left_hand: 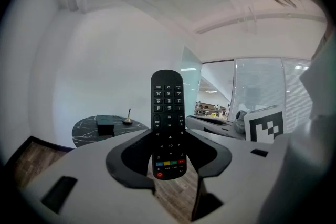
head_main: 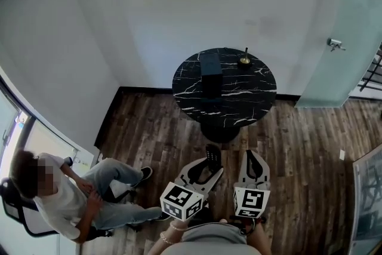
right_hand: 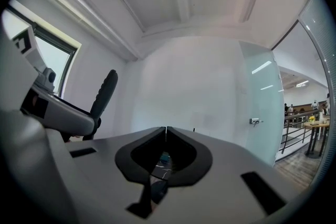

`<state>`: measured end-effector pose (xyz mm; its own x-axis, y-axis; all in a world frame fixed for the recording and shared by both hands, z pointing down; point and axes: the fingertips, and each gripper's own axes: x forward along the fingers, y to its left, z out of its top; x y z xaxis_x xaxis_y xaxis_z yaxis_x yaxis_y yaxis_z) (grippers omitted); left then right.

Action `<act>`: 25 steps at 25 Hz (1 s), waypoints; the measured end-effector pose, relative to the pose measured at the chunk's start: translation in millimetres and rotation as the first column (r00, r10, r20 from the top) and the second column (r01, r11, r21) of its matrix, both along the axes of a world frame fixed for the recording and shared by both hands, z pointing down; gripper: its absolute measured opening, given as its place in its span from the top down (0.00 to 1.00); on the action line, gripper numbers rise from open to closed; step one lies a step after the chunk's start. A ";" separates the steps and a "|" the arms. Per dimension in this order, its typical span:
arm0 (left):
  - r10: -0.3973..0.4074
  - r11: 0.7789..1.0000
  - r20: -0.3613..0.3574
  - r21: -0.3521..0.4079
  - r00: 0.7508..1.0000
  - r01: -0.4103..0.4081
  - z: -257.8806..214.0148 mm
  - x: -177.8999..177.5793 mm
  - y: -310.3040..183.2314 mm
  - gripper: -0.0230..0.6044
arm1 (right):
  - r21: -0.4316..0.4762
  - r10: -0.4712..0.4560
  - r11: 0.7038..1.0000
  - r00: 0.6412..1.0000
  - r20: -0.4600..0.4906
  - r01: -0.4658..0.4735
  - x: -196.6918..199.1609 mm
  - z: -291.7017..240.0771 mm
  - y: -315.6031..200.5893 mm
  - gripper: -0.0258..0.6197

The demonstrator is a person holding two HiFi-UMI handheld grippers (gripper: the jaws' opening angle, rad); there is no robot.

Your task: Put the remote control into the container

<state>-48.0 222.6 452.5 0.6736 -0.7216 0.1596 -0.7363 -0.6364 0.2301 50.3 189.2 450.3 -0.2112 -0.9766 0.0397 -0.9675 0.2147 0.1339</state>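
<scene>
A black remote control [left_hand: 168,123] stands upright between the jaws of my left gripper [left_hand: 169,138], which is shut on its lower half. In the head view the remote [head_main: 213,154] sticks out ahead of the left gripper [head_main: 209,169] above the wooden floor. A dark box-shaped container [head_main: 210,64] sits on a round black marble table [head_main: 239,101] farther ahead; the container [left_hand: 105,124] shows small at the left of the left gripper view. My right gripper [head_main: 255,158] is beside the left one, its jaws [right_hand: 166,128] shut together and empty.
A small brass holder with a stick [head_main: 245,60] stands on the table beside the container. A person [head_main: 65,194] sits on a chair at the lower left. White walls and a glass door [head_main: 334,45] lie behind the table.
</scene>
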 end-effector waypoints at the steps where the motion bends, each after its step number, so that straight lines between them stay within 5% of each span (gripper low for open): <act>1: 0.008 1.000 0.001 -0.001 1.000 -0.008 0.4 -3.0 -6.6 0.65 | -0.001 0.007 1.000 1.000 0.001 -0.007 -2.6 0.5 -6.2 0.94; 25: 0.077 0.997 -0.025 -0.027 0.997 -0.078 6.8 -58.0 -103.3 0.65 | -0.032 0.094 0.995 0.995 -0.016 -0.094 -54.7 7.2 -94.7 0.94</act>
